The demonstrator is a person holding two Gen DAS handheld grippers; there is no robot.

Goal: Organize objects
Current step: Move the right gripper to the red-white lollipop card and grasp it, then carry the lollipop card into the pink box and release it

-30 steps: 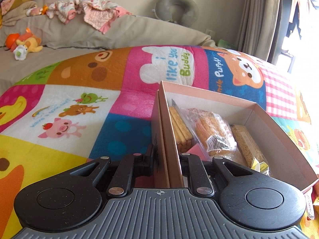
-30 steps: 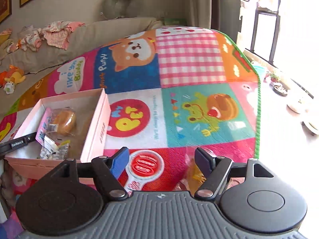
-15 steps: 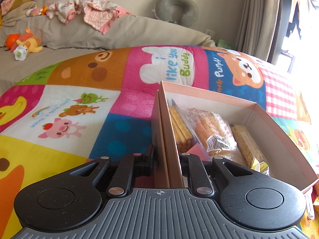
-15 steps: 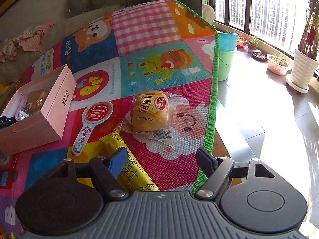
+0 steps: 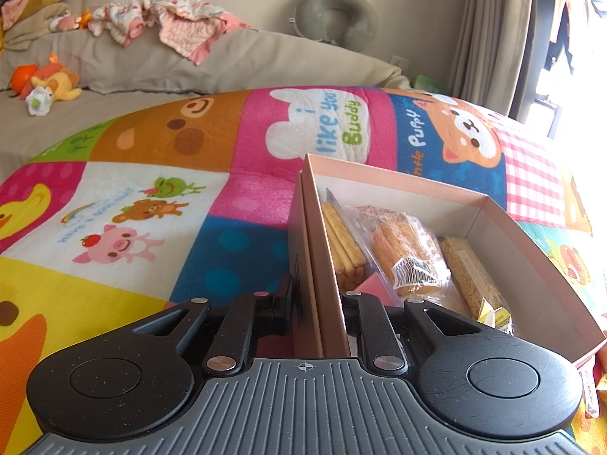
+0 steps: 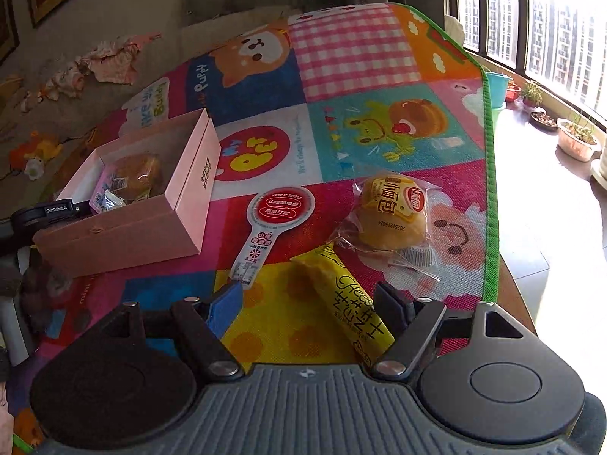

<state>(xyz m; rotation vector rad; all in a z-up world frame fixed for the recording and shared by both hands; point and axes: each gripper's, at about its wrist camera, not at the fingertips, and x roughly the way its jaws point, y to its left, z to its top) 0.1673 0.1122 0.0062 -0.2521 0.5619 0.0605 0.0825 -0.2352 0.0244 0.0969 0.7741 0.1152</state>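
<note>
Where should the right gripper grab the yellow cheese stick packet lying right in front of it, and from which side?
Take the yellow cheese stick packet across its narrow width, near mid-length, coming down from above. It lies flat on the play mat, running lengthwise away from the right gripper, whose open jaws already straddle it. Staying at mid-length should keep clear of the bread bun packet at its far end.

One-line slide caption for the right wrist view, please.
Open right tongs over a yellow cheese-stick packet, beside a wrapped bun on the colourful play mat.
</note>
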